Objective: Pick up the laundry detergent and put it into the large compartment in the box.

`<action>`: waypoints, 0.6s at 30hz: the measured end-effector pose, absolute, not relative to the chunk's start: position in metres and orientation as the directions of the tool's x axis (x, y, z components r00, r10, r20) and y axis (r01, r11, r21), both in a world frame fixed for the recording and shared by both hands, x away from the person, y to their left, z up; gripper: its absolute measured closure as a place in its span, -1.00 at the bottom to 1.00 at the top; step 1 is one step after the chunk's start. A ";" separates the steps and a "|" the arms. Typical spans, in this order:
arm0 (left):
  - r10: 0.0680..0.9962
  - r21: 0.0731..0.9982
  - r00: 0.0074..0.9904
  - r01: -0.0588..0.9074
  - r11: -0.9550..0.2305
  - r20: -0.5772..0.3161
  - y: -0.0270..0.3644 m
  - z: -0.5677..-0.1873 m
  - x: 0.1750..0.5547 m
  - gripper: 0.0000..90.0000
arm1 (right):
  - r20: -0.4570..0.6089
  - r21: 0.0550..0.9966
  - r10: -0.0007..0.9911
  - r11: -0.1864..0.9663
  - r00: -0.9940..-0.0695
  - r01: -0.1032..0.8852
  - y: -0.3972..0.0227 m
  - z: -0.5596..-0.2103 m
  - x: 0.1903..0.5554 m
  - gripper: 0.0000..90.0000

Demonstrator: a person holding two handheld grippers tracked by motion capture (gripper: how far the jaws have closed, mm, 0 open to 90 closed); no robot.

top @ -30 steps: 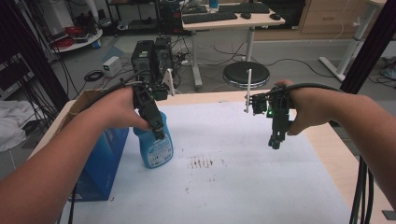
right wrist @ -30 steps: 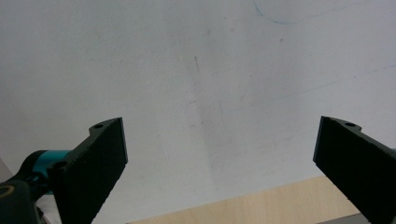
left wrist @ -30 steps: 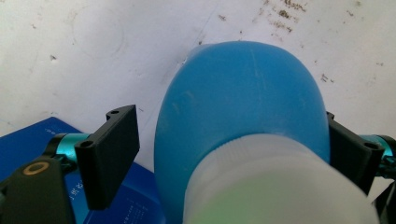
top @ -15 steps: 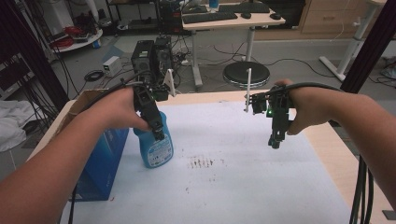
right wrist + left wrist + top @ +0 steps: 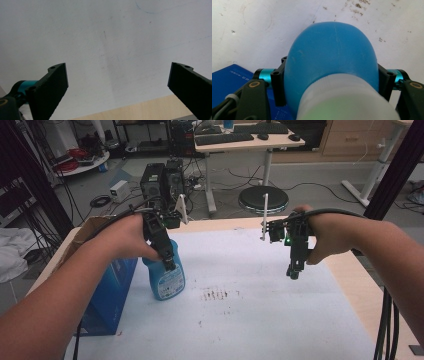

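Observation:
A blue plastic bottle [image 5: 168, 281] with a white cap stands upright on the white sheet at the left. My left gripper [image 5: 167, 261] comes down over its top. In the left gripper view the two jaws press on either side of the blue bottle [image 5: 332, 55] just below the white cap, and my left gripper [image 5: 332, 81] is shut on it; its jaws have just been closing. My right gripper [image 5: 294, 270] hangs above the sheet at the right, pointing down. In the right gripper view my right gripper [image 5: 119, 75] is open, with nothing between the jaws.
A dark blue box [image 5: 107, 295] stands right beside the bottle at the table's left edge, with a cardboard box [image 5: 82, 230] behind it. Brown specks [image 5: 218, 295] mark the white sheet [image 5: 260, 325]. Bare wood [image 5: 357, 285] runs along the right side.
Both hands and the bottle stay where they were. The left jaws look drawn in tighter on the bottle's top.

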State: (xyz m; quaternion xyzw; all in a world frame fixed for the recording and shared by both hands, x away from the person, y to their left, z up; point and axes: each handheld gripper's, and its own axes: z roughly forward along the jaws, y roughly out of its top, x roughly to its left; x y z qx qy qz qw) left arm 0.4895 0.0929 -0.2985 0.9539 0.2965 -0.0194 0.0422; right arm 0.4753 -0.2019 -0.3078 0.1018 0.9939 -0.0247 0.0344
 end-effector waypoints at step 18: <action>0.568 0.063 0.823 0.569 -0.820 -0.025 0.091 -0.298 0.488 -0.14 | -0.074 -0.045 0.199 0.978 -0.977 0.202 -0.201 -0.308 0.475 -0.96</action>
